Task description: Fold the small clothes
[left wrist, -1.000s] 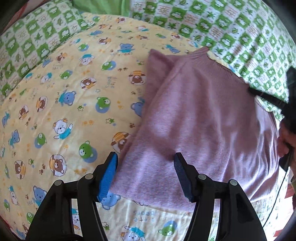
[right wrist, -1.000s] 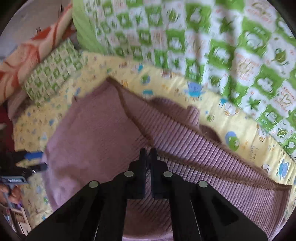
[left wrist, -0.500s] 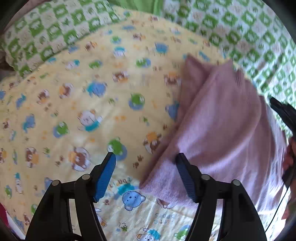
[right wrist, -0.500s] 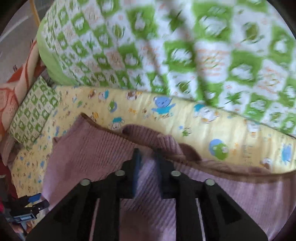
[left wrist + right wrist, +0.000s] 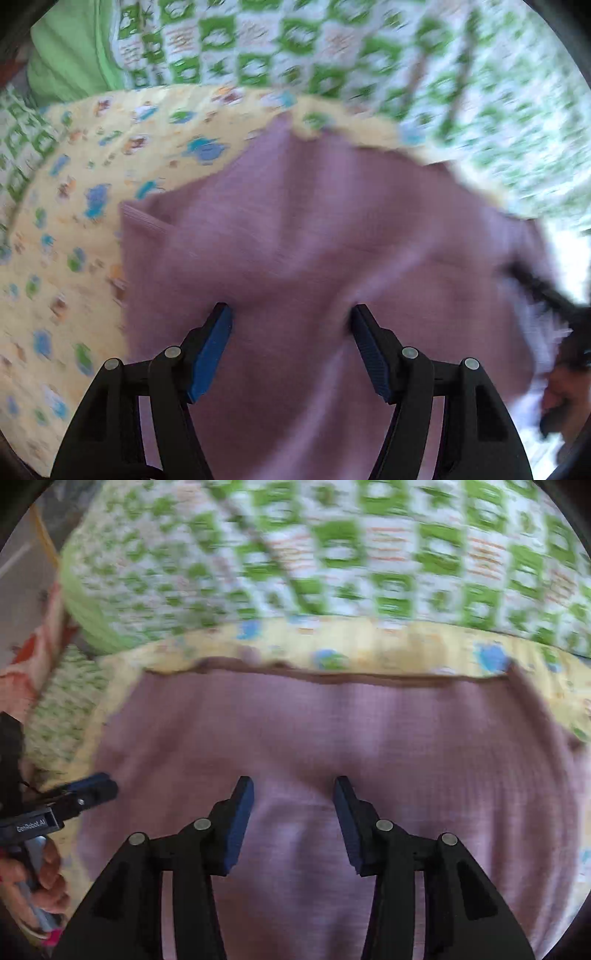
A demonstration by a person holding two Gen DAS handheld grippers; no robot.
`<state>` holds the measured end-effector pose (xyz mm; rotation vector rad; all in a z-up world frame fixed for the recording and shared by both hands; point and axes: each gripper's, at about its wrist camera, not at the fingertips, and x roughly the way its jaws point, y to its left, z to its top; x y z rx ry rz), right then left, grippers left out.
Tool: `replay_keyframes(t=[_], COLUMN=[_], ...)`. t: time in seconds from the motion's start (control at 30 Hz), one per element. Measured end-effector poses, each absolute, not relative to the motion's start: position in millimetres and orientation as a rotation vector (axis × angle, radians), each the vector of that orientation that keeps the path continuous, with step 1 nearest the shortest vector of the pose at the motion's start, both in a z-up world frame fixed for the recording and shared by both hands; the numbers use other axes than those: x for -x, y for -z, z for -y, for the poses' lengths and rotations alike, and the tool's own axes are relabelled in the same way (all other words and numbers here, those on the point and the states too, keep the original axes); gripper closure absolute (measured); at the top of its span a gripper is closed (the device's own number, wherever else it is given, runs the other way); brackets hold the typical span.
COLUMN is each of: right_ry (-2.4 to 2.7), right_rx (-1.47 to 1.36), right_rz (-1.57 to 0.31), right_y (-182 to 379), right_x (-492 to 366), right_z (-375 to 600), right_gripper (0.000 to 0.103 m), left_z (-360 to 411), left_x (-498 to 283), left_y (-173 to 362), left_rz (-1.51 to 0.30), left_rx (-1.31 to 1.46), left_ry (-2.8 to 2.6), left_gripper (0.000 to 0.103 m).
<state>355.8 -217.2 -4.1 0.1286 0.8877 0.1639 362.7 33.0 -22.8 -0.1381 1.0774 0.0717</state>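
Note:
A mauve knitted garment (image 5: pixel 314 236) lies folded on a yellow cartoon-bear sheet (image 5: pixel 74 206). It also fills the right wrist view (image 5: pixel 332 731), lying flat with a straight far edge. My left gripper (image 5: pixel 290 314) is open, its blue pads pressing down on the fabric near the left edge. My right gripper (image 5: pixel 293 786) is open and empty, low over the middle of the garment. The left gripper also shows at the left of the right wrist view (image 5: pixel 92 788). Both views are blurred by motion.
A green-and-white checked quilt (image 5: pixel 351 554) bunches up along the far side of the sheet. A green checked pillow (image 5: pixel 62 709) and an orange patterned cloth (image 5: pixel 22 672) lie at the left. A hand (image 5: pixel 44 875) holds the left gripper's handle.
My right gripper has opened and let go of the garment, which now lies flat. My left gripper has swung back over the garment and down onto the fabric.

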Motion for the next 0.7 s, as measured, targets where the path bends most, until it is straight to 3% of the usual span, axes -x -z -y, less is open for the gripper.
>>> replay_keyframes(t=[0.17, 0.23, 0.33, 0.53, 0.7], right_ry=[-0.043, -0.066, -0.074, -0.144, -0.17], right_rx=[-0.219, -0.253, -0.291, -0.355, -0.369], right_rz=[-0.817, -0.795, -0.77, -0.75, -0.79], right_y=[-9, -19, -34, -38, -24], right_x=[-343, -336, -317, -257, -214], right_z=[273, 278, 280, 263, 239], right_gripper=[0.068, 0.065, 0.058, 0.048, 0.046], left_z=[-72, -76, -83, -99, -107], left_x=[-353, -336, -297, -216, -170], left_y=[14, 2, -7, 6, 28], left_rz=[-1.05, -1.025, -1.009, -1.055, -1.126], left_rx=[0.241, 0.258, 0.312, 0.442, 0.569], left_ry=[-0.066, -0.077, -0.127, -0.2, -0.209], left_gripper=[0.037, 0.035, 0.022, 0.021, 0.021])
